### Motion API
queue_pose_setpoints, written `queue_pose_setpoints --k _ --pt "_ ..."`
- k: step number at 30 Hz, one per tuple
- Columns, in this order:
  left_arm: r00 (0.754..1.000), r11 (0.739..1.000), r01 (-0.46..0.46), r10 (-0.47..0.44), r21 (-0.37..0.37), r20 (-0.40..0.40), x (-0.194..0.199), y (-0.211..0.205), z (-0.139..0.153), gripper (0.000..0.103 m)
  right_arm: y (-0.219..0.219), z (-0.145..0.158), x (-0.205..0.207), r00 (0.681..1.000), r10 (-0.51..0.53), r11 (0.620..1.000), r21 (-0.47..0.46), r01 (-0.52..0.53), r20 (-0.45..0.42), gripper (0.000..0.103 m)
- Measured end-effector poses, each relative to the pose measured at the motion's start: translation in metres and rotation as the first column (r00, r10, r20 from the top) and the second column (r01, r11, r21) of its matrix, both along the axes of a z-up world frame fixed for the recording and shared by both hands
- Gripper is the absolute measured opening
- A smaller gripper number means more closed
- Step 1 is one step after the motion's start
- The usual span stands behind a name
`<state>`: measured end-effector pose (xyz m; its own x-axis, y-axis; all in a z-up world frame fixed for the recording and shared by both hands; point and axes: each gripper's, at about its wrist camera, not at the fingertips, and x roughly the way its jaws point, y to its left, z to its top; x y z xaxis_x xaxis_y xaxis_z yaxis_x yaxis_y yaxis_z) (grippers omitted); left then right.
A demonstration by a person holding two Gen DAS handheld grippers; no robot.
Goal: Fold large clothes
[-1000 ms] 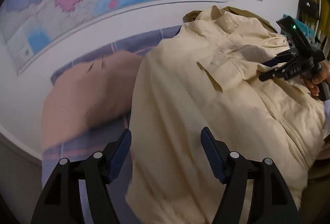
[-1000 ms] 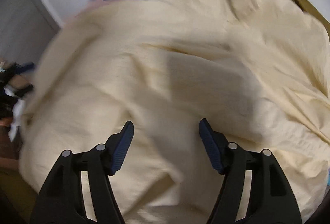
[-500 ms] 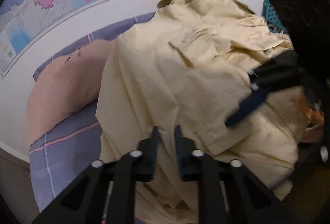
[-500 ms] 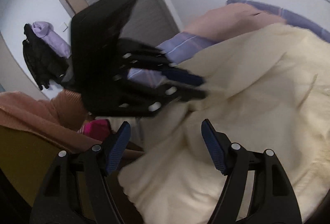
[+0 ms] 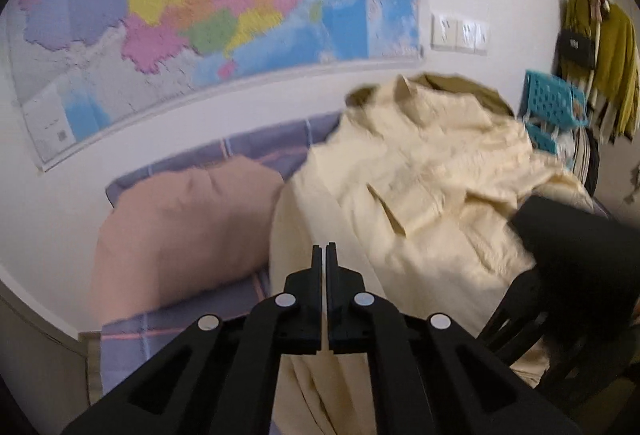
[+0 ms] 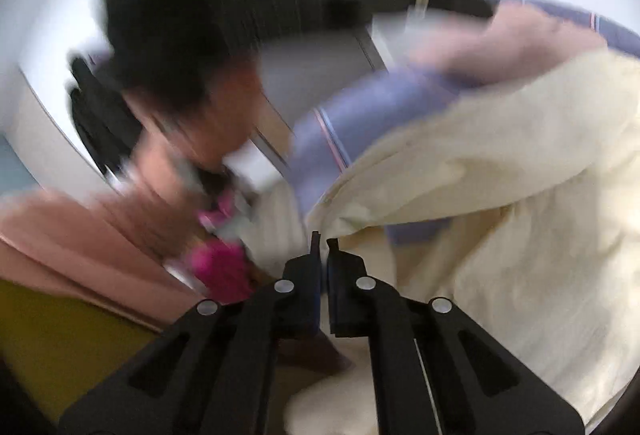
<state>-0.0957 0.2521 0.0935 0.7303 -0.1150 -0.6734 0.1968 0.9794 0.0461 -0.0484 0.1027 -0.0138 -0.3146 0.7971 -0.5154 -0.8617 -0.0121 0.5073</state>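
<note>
Cream shirt (image 5: 420,195) fabric is pinched in both my grippers: my left gripper (image 5: 324,255), low centre, has its fingers pressed together on its edge; my right gripper (image 6: 323,243) likewise. Shirt spreads right across the purple checked bed (image 5: 176,319), beside a pink pillow (image 5: 180,231); a wall map (image 5: 200,3) fills the upper left.

I see a bed (image 5: 248,151) with a purple checked sheet (image 5: 176,331), set against the wall at 12 o'clock. A pink pillow (image 5: 180,235) lies on it at 9 o'clock. A cream shirt (image 5: 432,195) sprawls across it, 12 to 3, touching the pillow.
</note>
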Motion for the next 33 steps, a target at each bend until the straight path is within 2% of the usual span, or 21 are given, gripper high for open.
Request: queue_pose_setpoints --k 3,5,7,9,11,12,15,16,17,19,21,23,25,27,31,33 --pt "0.994 0.995 -0.063 0.070 -0.081 0.083 -0.002 0.026 0.030 0.002 -0.021 0.067 0.030 0.999 -0.041 0.987 0.152 0.044 -0.023 0.002" --pt "0.978 0.983 -0.133 0.151 -0.128 0.145 -0.004 0.044 0.050 0.003 -0.034 0.103 0.054 0.996 -0.094 0.976 0.196 0.094 -0.010 0.002" --pt "0.967 0.973 -0.172 0.196 -0.152 0.163 -0.003 0.054 0.057 0.005 -0.048 0.125 0.083 0.991 -0.136 0.973 0.186 0.137 -0.017 0.002" --pt "0.970 0.970 -0.164 0.192 -0.180 0.151 -0.002 0.056 0.052 0.005 -0.067 0.132 0.108 0.982 -0.190 0.971 0.144 0.189 -0.012 0.004" --pt "0.982 0.976 -0.118 0.142 -0.181 0.126 0.002 0.047 0.040 0.005 -0.090 0.125 0.125 0.970 -0.243 0.967 0.073 0.243 -0.005 0.007" --pt "0.989 0.982 -0.092 0.109 -0.162 0.103 0.006 0.037 0.030 0.005 -0.105 0.115 0.133 0.962 -0.273 0.962 0.008 0.272 0.008 0.008" --pt "1.000 0.992 0.006 -0.005 -0.130 0.007 0.021 0.006 -0.007 0.005 -0.141 0.085 0.145 0.929 -0.368 0.920 -0.129 0.370 0.043 0.019" --pt "0.999 0.993 0.034 -0.037 -0.113 -0.025 0.026 -0.004 -0.018 0.005 -0.148 0.076 0.148 0.917 -0.394 0.902 -0.169 0.398 0.055 0.029" --pt "0.996 0.994 0.063 -0.068 -0.088 -0.054 0.031 -0.016 -0.029 0.005 -0.162 0.059 0.151 0.893 -0.443 0.863 -0.230 0.449 0.079 0.042" --pt "0.988 0.993 0.114 -0.117 -0.034 -0.102 0.041 -0.037 -0.048 0.005 -0.187 0.031 0.145 0.865 -0.490 0.815 -0.294 0.499 0.110 0.062" --pt "0.982 0.988 0.149 -0.152 -0.027 -0.117 0.048 -0.047 -0.055 0.006 -0.206 0.013 0.140 0.843 -0.528 0.792 -0.298 0.532 0.102 0.075" --pt "0.981 0.988 0.151 -0.153 -0.031 -0.118 0.054 -0.049 -0.057 0.009 -0.227 0.002 0.133 0.818 -0.572 0.779 -0.274 0.564 0.059 0.094" --pt "0.982 0.989 0.143 -0.147 -0.036 -0.116 0.060 -0.046 -0.055 0.011 -0.239 -0.005 0.130 0.809 -0.587 0.778 -0.262 0.572 0.022 0.094" --pt "0.985 0.992 0.129 -0.130 -0.016 -0.111 0.069 -0.047 -0.053 0.014 -0.254 -0.017 0.121 0.820 -0.572 0.803 -0.233 0.549 -0.040 0.094" --pt "0.986 0.994 0.110 -0.109 0.000 -0.126 0.092 -0.054 -0.059 0.015 -0.245 -0.025 0.097 0.843 -0.537 0.826 -0.196 0.528 0.008 0.097" --pt "0.986 0.996 0.089 -0.085 0.018 -0.141 0.105 -0.059 -0.065 0.015 -0.233 -0.024 0.089 0.847 -0.527 0.826 -0.197 0.529 0.063 0.092"
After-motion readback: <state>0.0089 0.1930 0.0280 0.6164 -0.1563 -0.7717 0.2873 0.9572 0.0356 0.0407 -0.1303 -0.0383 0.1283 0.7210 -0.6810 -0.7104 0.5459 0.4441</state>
